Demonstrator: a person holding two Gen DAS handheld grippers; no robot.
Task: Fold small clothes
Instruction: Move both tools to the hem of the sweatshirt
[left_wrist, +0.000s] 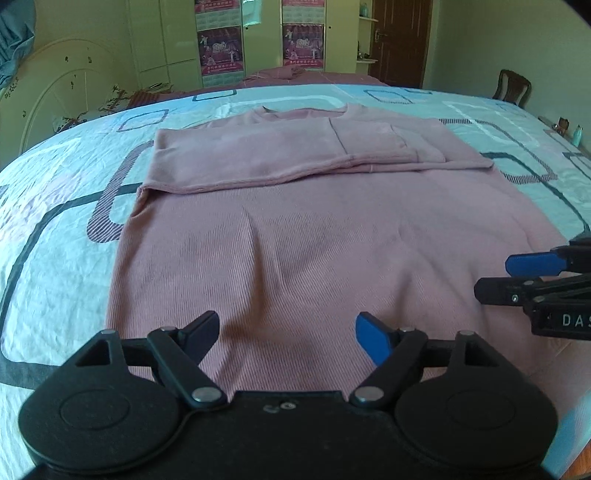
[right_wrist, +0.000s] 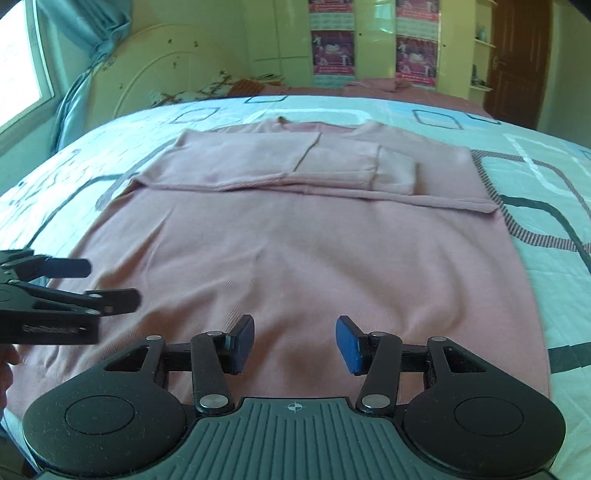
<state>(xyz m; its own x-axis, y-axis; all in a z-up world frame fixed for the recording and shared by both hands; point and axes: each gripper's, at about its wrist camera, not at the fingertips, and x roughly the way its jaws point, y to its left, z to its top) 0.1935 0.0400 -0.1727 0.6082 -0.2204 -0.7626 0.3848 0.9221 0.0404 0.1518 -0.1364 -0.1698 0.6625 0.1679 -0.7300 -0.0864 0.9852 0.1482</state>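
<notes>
A pink long-sleeved top lies flat on the bed, neck at the far end; it also shows in the right wrist view. Both sleeves are folded across the chest, seen too in the right wrist view. My left gripper is open and empty, hovering over the near hem on the left side. My right gripper is open and empty over the near hem on the right side. Each gripper shows in the other's view: the right gripper at the right edge, the left gripper at the left edge.
The bed sheet is pale blue with dark square outlines. A white headboard stands at the left, wardrobes with posters behind, a brown door and a chair at the right. A window with blue curtain is at the left.
</notes>
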